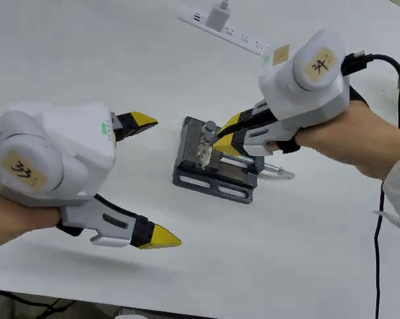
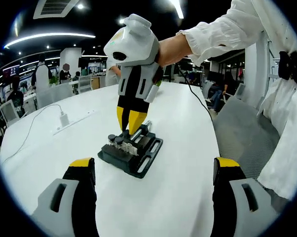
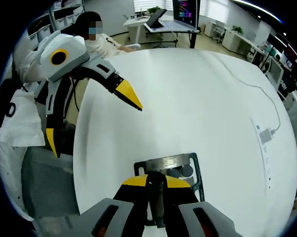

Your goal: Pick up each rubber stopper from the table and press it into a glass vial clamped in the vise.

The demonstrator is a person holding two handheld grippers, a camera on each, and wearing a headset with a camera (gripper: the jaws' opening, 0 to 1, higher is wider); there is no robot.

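Note:
A small dark vise [image 1: 213,178] stands mid-table with glass vials [image 1: 202,154] clamped in it. My right gripper [image 1: 220,136] reaches down onto the vise top, jaws nearly together on a dark grey rubber stopper [image 3: 156,177] over a vial. Two more stoppered vials [image 2: 115,139] sit beside it in the vise [image 2: 133,153]. In the left gripper view the right gripper [image 2: 129,123] stands upright with its tips at the vise top. My left gripper [image 1: 153,179] hovers left of the vise, wide open and holding nothing. It also shows in the right gripper view [image 3: 96,129].
A white power strip [image 1: 230,32] with a plugged charger lies at the table's far side. A black cable [image 1: 385,199] hangs along the right. The vise's screw handle [image 1: 274,170] sticks out to the right. The table's near edge runs below the left gripper.

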